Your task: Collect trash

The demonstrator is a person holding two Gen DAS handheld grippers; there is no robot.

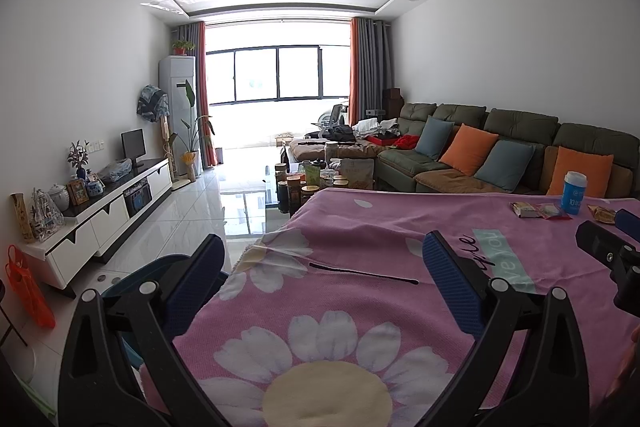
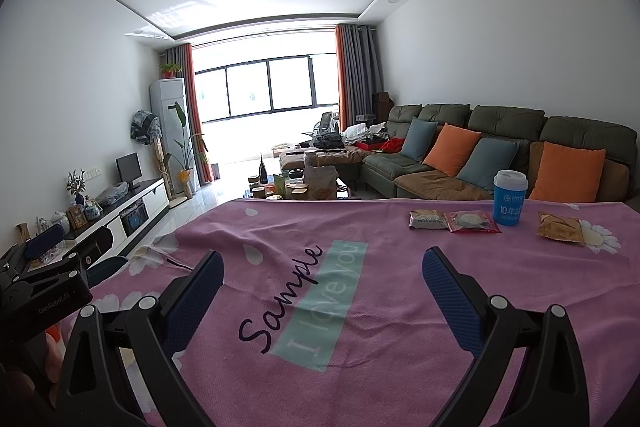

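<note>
**Hovering over the pink worktop, both grippers wide open**

Hanging above a pink flowered cloth (image 2: 360, 227) on the worktop, the left gripper (image 1: 322, 259) has jaws spread wide w/ nothing between them. Same for the right gripper (image 2: 322, 277): fully apart, empty, over the "Sample / I love you" print.

Trash sits at the far right of the cloth, well apart from both grippers:
- grey-brown snack packet (image 2: 428, 219), flat, leftmost
- red-edged clear wrapper (image 2: 472, 222) w/ a round biscuit inside, touching the first packet's right end
- tan wrapper (image 2: 560, 231), flat, right of the cup, partly over a daisy print

A blue cup w/ white lid (image 2: 509, 201) stands upright between the red wrapper and the tan one, just behind them.

From the left wrist view the same group shows small at the right edge; the cup (image 1: 574, 193) is upright there too. A thin dark stick (image 1: 364, 271) lies flat on the cloth between the left gripper's fingers, not touched.

Bkgd: green sofa (image 2: 500, 131) w/ orange and blue cushions, TV cabinet (image 1: 112, 211) along the left wall.
</note>
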